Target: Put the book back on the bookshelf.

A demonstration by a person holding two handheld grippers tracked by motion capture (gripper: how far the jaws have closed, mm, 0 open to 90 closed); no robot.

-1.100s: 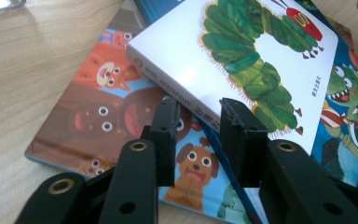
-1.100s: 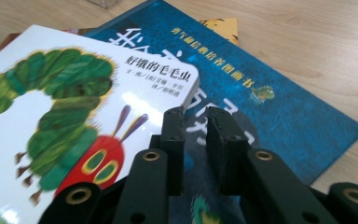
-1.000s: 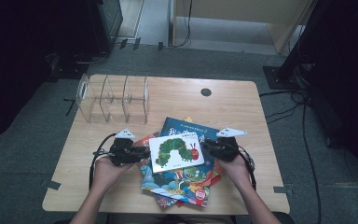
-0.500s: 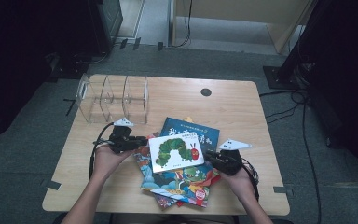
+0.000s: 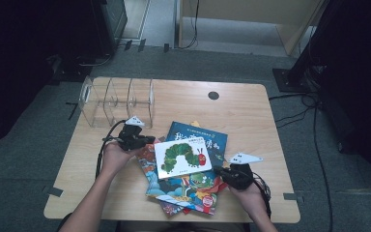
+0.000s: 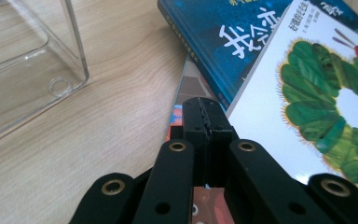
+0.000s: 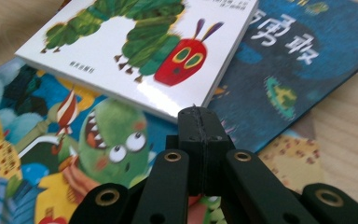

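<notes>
A white square picture book with a green caterpillar on its cover [image 5: 182,157] lies at the centre of the high view, topmost on a loose pile of books on the light wooden table [image 5: 251,116]. Beneath it sit a dark blue book with white characters [image 5: 207,137] and a colourful cartoon monster book [image 5: 188,188]. The left hand-held gripper [image 5: 147,140] rests just beside the white book's left edge, the right hand-held gripper [image 5: 218,170] near its lower right corner — both have just been closing, and their black jaws now meet with nothing between them. A clear plastic divided rack [image 5: 116,99] stands at the upper left.
</notes>
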